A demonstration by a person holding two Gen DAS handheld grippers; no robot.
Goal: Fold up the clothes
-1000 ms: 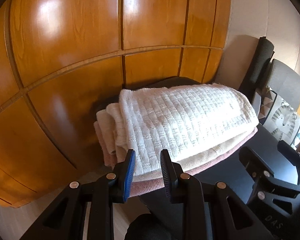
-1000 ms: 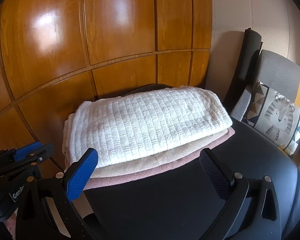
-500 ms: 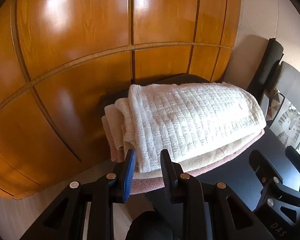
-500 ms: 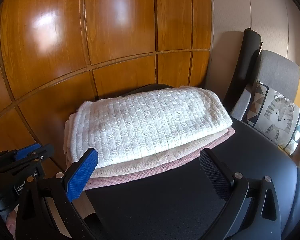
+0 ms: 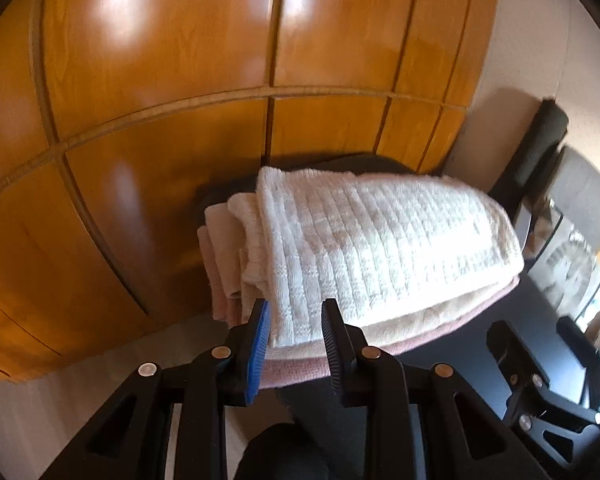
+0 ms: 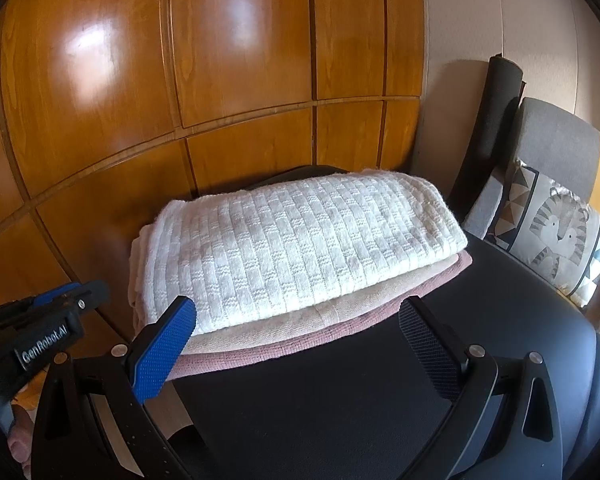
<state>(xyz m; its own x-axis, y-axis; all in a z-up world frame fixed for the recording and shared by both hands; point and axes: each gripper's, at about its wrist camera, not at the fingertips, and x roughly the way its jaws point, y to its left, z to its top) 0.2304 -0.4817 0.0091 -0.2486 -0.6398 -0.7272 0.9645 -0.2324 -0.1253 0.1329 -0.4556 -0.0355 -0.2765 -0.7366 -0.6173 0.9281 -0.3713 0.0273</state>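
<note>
The left gripper (image 5: 294, 322) points down at the near left corner of a stack of folded knitwear — its jaws stand narrowly apart with the corner of the white waffle-knit sweater (image 5: 380, 248) between them; whether the pads actually press the cloth I cannot tell. The right gripper (image 6: 300, 316) hangs level with the stack's near edge at 6 o'clock, jaws spread wide, nothing between them. The white sweater lies on top of a beige layer (image 6: 300, 316) and a pink one (image 6: 260, 354), all on a black seat (image 6: 340, 400) before a wooden wardrobe (image 6: 220, 60). At 8 o'clock in the right view the left tool's body reads "GenRobot.AI". A tiger-print cushion (image 6: 556, 236) sits at 3 o'clock.
</note>
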